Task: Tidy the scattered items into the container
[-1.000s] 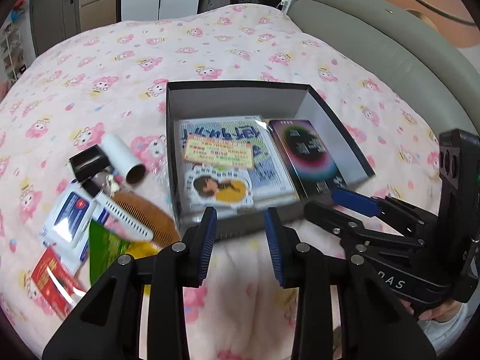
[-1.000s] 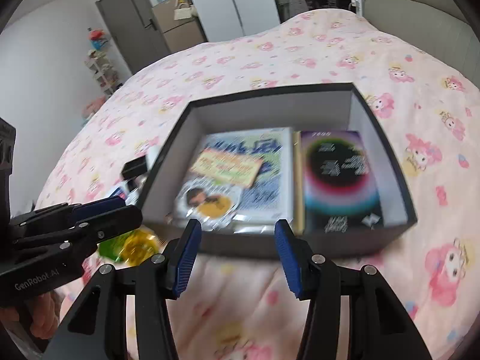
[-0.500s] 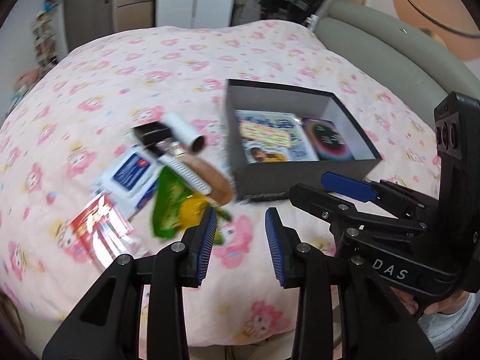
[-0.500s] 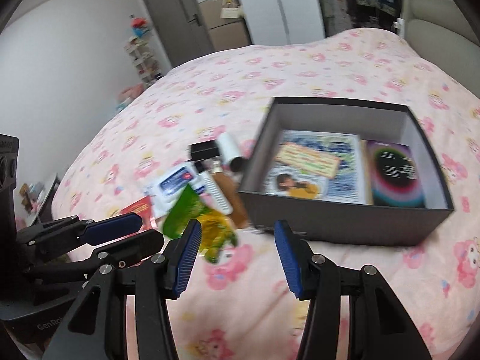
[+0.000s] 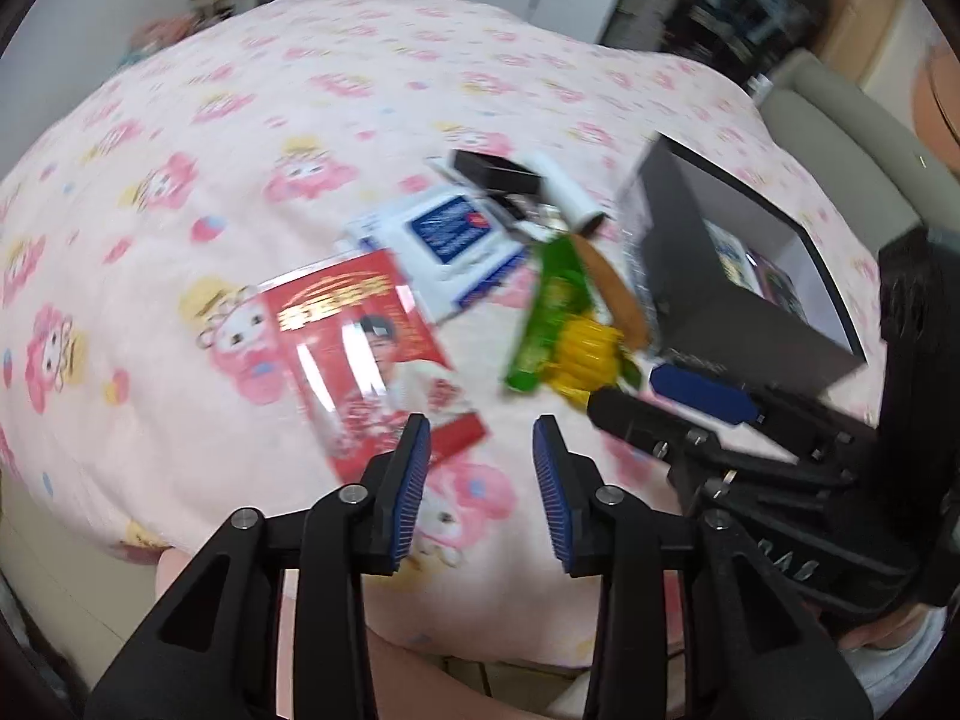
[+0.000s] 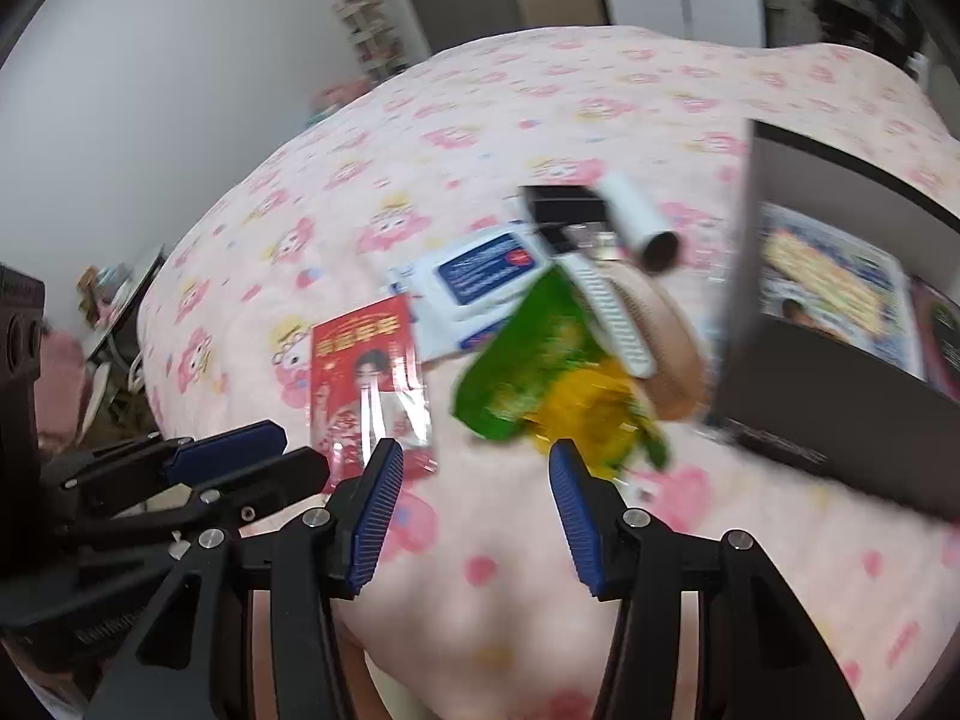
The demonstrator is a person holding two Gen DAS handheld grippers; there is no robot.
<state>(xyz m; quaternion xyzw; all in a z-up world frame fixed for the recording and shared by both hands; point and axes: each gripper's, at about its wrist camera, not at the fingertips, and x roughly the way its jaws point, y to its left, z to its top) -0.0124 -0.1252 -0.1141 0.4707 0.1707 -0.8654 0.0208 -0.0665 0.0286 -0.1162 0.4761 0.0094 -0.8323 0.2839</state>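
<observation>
Two hand-held grippers are hovering over the bed [image 5: 180, 192], both empty: the left hand-held gripper [image 5: 482, 468] is opening its jaws just below the red packet [image 5: 366, 348]; the right hand-held gripper [image 6: 468, 510] is standing parted below the green snack bag [image 6: 540, 372]. The container [image 5: 738, 288], centre right, is lying beside the pile. Take the loose top items first, gripping flat packets by an edge.

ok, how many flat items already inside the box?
2 visible in the box: a blue-and-yellow printed packet on its left, a dark booklet at its right, cut off by the frame. More may be hidden.
</observation>
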